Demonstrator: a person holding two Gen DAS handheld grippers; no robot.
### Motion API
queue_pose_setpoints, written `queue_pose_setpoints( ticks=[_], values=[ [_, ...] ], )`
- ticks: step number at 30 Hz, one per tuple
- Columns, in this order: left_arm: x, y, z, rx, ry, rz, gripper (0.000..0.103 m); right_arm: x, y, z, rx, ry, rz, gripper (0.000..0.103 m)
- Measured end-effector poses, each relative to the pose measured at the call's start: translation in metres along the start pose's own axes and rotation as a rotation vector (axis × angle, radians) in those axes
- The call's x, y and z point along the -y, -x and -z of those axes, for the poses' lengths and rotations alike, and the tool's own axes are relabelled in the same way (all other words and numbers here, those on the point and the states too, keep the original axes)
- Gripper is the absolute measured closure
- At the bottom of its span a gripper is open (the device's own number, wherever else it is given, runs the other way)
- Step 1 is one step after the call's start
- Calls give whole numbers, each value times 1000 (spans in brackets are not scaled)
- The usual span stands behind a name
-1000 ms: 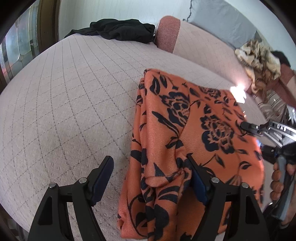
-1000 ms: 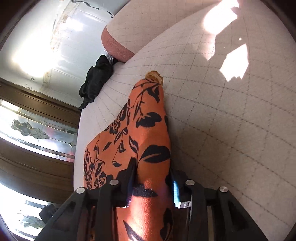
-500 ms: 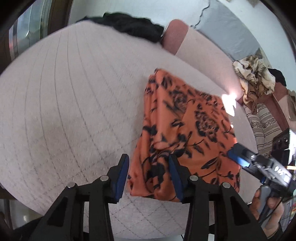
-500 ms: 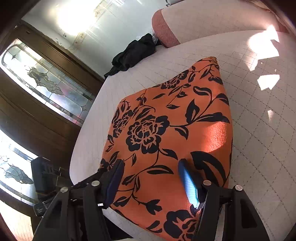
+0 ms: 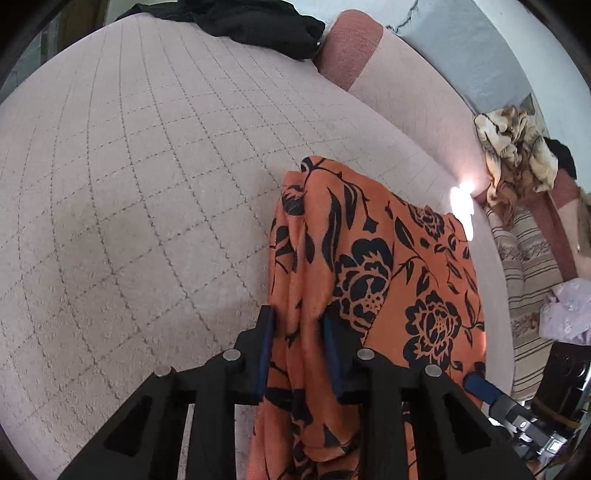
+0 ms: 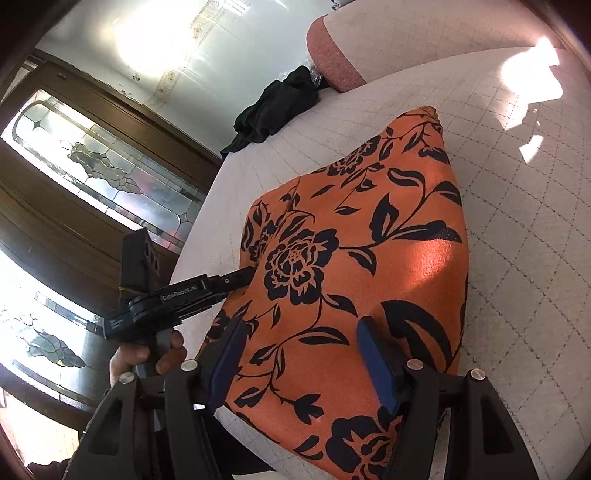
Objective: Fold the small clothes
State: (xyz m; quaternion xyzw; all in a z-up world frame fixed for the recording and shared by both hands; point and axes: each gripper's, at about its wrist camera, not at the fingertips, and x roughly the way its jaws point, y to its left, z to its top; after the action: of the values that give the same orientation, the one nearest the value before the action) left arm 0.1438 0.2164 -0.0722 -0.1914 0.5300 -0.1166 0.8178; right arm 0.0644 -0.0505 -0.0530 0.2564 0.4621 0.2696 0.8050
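One orange floral garment (image 5: 373, 266), one black garment (image 5: 258, 22) at bed's (image 5: 129, 166) far edge, two grippers (image 5: 297, 347) (image 6: 301, 363).

The black left hand-held gripper (image 5: 298, 341) with blue finger pads is seen closed on a bunched fold of orange fabric with a black floral print (image 5: 373, 258), its fingers drawn nearly together. In the right wrist view, its grey handle is gripped by a bare hand (image 6: 147, 356). The black right hand-held gripper (image 6: 301, 360) is held above the same fabric, its blue-padded fingers spread wide apart with nothing clamped.
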Motion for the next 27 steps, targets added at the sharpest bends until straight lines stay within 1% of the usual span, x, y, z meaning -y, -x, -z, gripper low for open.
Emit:
queue_pose_setpoints(
  ticks=[2, 4, 6, 7, 8, 9, 11, 14, 16, 18, 22, 27],
  values=[
    [8, 12, 3, 46, -36, -23, 76, 2, 2, 0, -4, -3, -12, 37],
    [15, 24, 10, 71, -69, -32, 73, 3, 3, -1, -4, -9, -23, 37],
    [18, 34, 17, 76, -87, -31, 55, 2, 8, -1, 7, -12, -36, 37],
    [19, 39, 22, 94, -92, -50, 49, 2, 14, -1, 24, -13, -46, 37],
    [19, 43, 25, 108, -98, -67, 47, 2, 20, -1, 41, -10, -53, 36],
    [20, 46, 29, 116, -104, -83, 45, 2, 27, 0, 59, -9, -55, 33],
    [23, 51, 36, 136, -110, -125, 45, 7, 40, 0, 97, -19, -45, 30],
    [27, 58, 43, 166, -125, -228, 41, 20, 54, 3, 121, -65, -12, 29],
    [31, 62, 50, 180, -135, -255, 37, 28, 60, 7, 126, -97, 14, 29],
    [35, 66, 56, 191, -157, -285, 36, 32, 63, 11, 124, -110, 41, 28],
    [38, 72, 66, 203, -191, -335, 35, 35, 66, 19, 117, -122, 86, 22],
    [41, 80, 69, 211, -199, -325, 35, 38, 66, 24, 107, -140, 93, 22]
  ],
)
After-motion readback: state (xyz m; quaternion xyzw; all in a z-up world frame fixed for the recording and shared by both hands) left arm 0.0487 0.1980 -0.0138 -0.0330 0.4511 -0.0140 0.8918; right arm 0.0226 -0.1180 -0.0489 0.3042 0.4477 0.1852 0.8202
